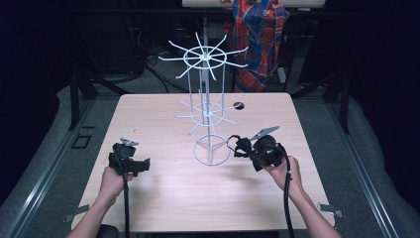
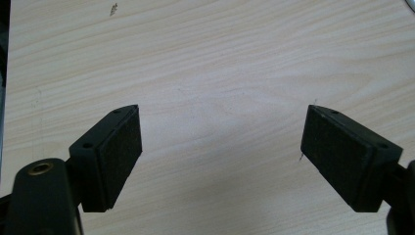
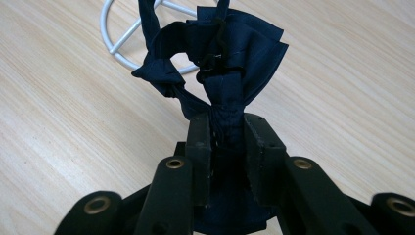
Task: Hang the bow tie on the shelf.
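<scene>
Dark navy fabric, a gathered scrunchie (image 3: pixel 220 63) by the look of its pleats, is pinched tight between the jaws of the right gripper (image 3: pixel 227 142), its bunched folds fanning out beyond the pads and a loop of it hanging to one side. In the high view that right gripper (image 1: pixel 243 148) sits over the right half of the desk (image 1: pixel 163 198), just beside the ring base of a white wire display stand (image 1: pixel 205 89), with the scrunchie (image 1: pixel 236 145) carried clear of the wood and close to the base ring without my being able to say whether it touches. The stand rises from the middle of the desk with two tiers of spoked hooks, the upper wheel wider than the lower. Over on the left side, well apart from the stand, the left gripper (image 1: pixel 130 143) is held low over bare wood; its own view shows the left gripper (image 2: pixel 222 142) with jaws spread wide and nothing between the pads but the pale wood grain. A small dark round spot (image 1: pixel 238 105) sits on the far part of the desk behind the stand, and a plaid shirt (image 1: pixel 260 39) hangs beyond the far edge.
</scene>
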The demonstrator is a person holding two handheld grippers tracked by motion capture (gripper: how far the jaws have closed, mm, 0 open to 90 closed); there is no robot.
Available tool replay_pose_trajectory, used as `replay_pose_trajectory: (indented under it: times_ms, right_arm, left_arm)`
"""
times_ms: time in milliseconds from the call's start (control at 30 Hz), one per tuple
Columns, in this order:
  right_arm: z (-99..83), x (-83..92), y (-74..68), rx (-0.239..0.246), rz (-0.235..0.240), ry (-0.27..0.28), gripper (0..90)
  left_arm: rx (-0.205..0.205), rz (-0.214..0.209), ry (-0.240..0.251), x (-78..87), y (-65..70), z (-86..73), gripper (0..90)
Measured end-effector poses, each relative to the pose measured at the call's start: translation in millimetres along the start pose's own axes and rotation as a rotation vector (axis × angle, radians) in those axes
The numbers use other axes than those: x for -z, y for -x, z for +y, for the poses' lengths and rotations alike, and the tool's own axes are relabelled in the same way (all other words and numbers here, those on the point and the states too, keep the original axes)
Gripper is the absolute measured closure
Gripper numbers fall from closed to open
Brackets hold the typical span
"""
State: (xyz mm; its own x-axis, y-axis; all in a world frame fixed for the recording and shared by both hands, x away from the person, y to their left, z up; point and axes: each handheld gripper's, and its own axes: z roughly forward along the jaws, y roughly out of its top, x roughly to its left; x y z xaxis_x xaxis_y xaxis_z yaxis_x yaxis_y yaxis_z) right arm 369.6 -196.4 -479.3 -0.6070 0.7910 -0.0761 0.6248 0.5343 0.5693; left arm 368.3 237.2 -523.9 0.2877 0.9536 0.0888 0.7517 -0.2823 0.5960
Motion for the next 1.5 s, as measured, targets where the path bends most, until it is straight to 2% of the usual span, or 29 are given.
replay_pose_trajectory:
  times_ms: [100,333,733,1100,1500]
  right_arm:
    - [2.9,-0.1,0.0,0.004,0.001,0.001,73.8]
    - [3.6,7.6,3.9,-0.022,0.002,0.045,74.0]
    - [3.9,18.4,9.0,-0.039,0.004,0.072,74.0]
    - [-2.8,30.1,17.6,-0.068,-0.002,0.100,74.0]
    - [-7.2,47.1,22.7,-0.079,-0.010,0.147,74.0]
  left_arm:
    - [-0.001,0.001,0.002,-0.4,-0.1,-0.1,15.6]
    - [-0.009,0.003,0.000,-0.5,0.2,0.2,15.6]
    - [-0.005,0.002,0.002,-0.1,-0.5,-0.1,15.6]
    - [-0.015,0.003,0.000,0.4,0.6,0.7,15.6]
    - [-0.015,-0.005,-0.004,-0.8,1.1,1.0,15.6]
